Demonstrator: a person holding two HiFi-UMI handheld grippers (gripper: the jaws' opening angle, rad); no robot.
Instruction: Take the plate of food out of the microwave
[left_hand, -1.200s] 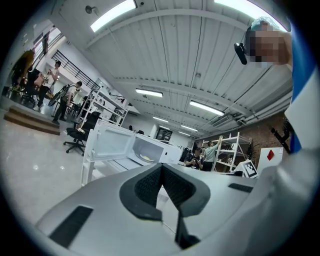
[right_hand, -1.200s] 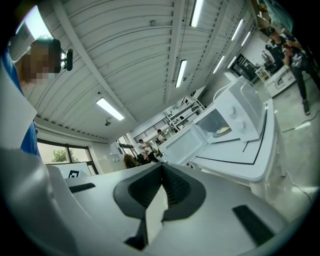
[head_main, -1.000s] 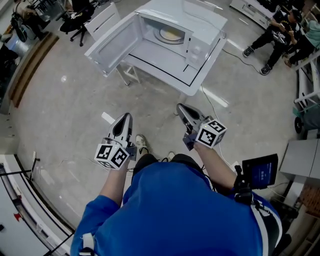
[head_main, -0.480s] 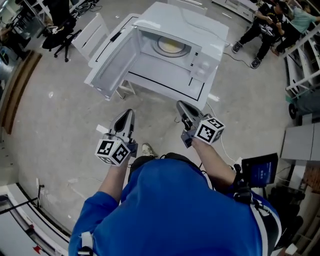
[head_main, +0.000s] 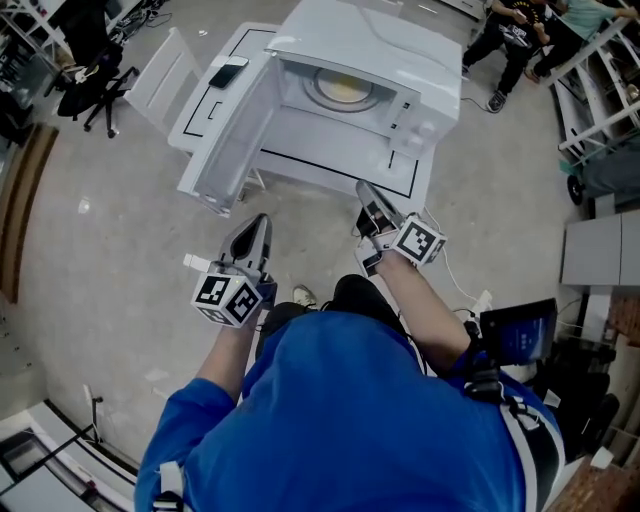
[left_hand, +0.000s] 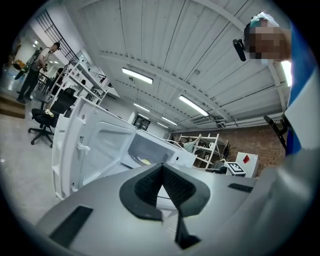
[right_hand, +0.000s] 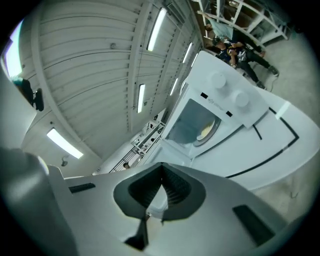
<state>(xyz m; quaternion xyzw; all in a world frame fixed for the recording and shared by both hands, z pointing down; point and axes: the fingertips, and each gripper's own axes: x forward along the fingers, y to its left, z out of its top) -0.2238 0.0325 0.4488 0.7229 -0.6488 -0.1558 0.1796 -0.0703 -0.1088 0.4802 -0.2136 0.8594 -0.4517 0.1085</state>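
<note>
A white microwave (head_main: 372, 52) is seen standing on a white table (head_main: 340, 150), its door (head_main: 225, 140) swung fully open to the left of the head view. Two round knobs (head_main: 418, 116) are set on the panel right of the cavity. Inside, a round pale plate (head_main: 343, 92) is laid flat on the cavity floor, with yellowish food (head_main: 343, 96) on it.
</note>
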